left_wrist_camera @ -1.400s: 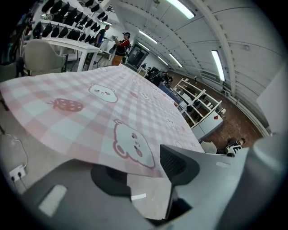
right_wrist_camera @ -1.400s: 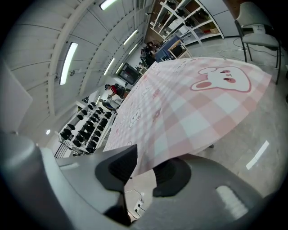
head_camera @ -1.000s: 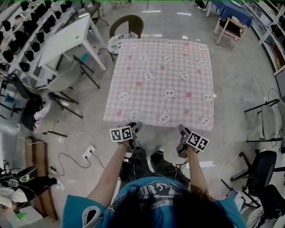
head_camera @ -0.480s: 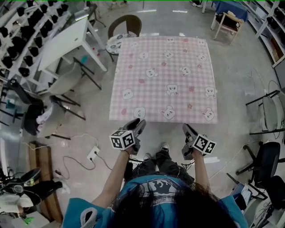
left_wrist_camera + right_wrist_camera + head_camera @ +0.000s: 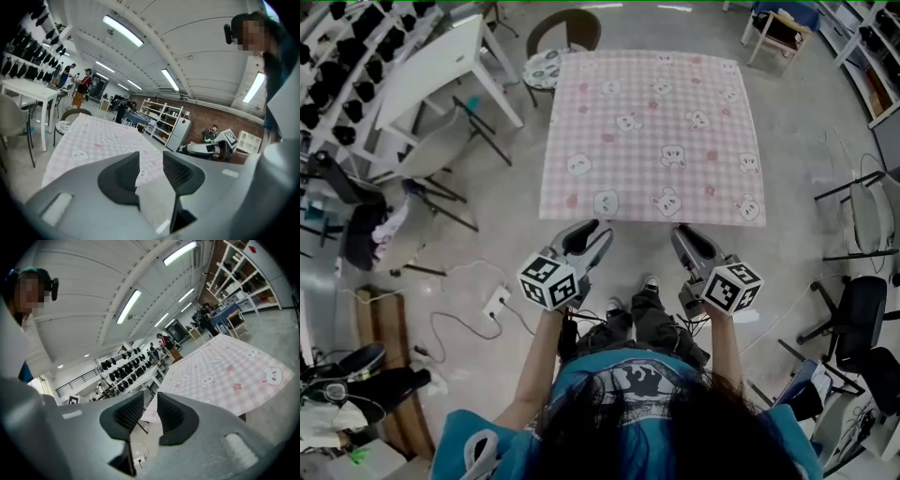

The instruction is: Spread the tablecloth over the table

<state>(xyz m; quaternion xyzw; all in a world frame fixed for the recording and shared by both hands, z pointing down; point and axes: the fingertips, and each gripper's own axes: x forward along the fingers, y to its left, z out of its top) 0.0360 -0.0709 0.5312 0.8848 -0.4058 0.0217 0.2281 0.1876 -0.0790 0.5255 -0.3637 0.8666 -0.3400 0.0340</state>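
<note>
Beside the tablecloth (image 5: 652,131), a chair (image 5: 572,28); left gripper (image 5: 595,230), right gripper (image 5: 684,234) fingers (image 5: 122,176) narrowing, apart, empty.

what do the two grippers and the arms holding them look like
Both the left gripper and right gripper are grey shells with dark ribbed pads and a cube of black-and-white square markers. The forearms are bare below a teal short-sleeved shirt. Both pairs of jaws have just closed a little, nothing between them.

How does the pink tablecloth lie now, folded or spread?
Spread: the tablecloth lies flat as one full square, its edges straight, no fold visible.
</note>
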